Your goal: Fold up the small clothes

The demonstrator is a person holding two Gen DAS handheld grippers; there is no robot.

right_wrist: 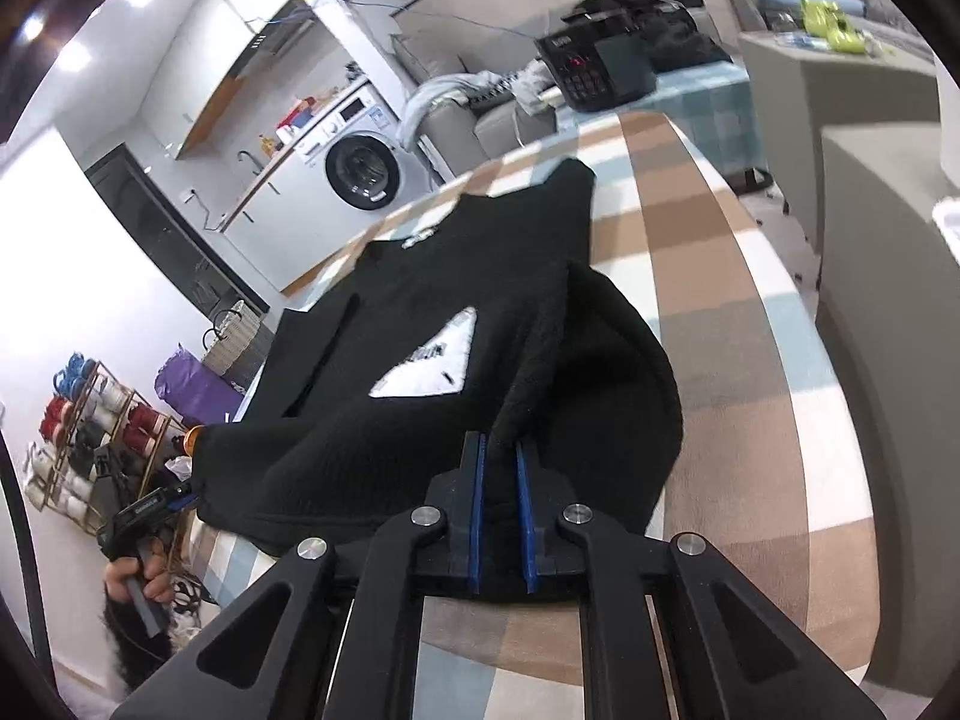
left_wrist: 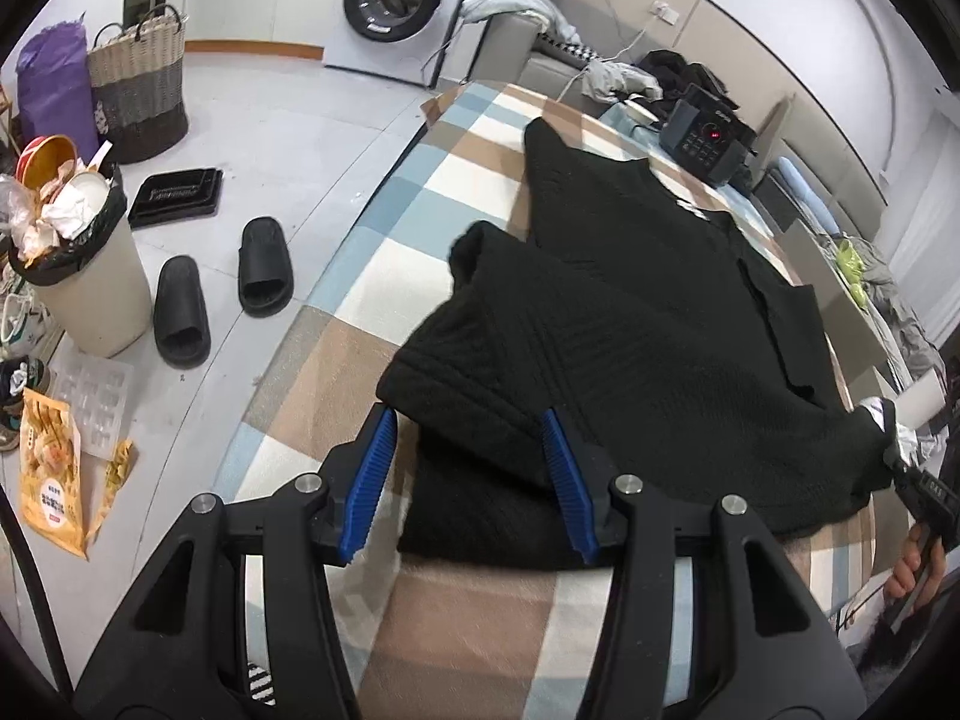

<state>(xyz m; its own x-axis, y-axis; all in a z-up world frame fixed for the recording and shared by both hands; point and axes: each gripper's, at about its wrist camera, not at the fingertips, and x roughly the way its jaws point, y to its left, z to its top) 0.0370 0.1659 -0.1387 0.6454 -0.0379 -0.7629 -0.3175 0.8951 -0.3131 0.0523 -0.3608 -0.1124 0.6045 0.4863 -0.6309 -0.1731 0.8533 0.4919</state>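
Fingers of the right gripper (right_wrist: 497,474) pinch the black sweater (right_wrist: 432,360) hem for folding; the left gripper (left_wrist: 468,474) straddles it, wide.

The lettering on the black sweater's (right_wrist: 456,324) white triangular patch (right_wrist: 429,369) is too blurred to read. The hem between the right tongs (right_wrist: 498,450) is hidden by their blue pads. The snack bag's (left_wrist: 51,474) print is illegible.
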